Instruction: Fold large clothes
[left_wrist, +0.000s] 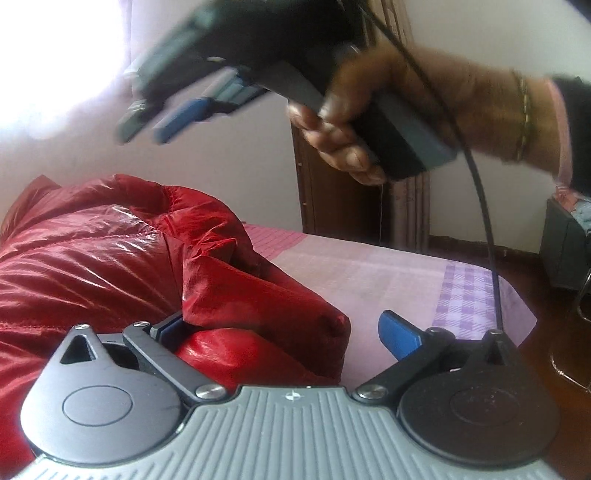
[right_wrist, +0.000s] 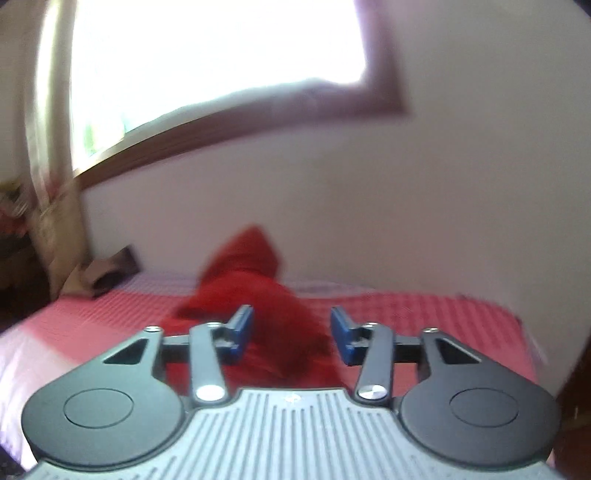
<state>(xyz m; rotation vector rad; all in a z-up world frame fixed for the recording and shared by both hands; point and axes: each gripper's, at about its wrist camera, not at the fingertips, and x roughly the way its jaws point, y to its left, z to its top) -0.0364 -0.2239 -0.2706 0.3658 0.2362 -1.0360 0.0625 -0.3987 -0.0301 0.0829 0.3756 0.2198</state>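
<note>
A shiny red puffer jacket (left_wrist: 110, 258) lies bunched on the pink bed (left_wrist: 369, 273), filling the left of the left wrist view. My left gripper (left_wrist: 284, 332) is open; a fold of the jacket sits between its wide-spread fingers, touching the left pad (left_wrist: 168, 328). My right gripper (left_wrist: 155, 122) is held up in the air above the jacket by a hand, jaws apart and empty. In the right wrist view the right gripper (right_wrist: 291, 328) is open, well above the jacket (right_wrist: 251, 291), which is blurred.
A wooden door frame (left_wrist: 321, 206) stands behind the bed. A dark box (left_wrist: 565, 243) sits at the right. A cable (left_wrist: 484, 221) hangs from the right gripper. A bright window (right_wrist: 207, 55), a curtain (right_wrist: 51, 206) and a brown item (right_wrist: 107, 273) are at the far bed edge.
</note>
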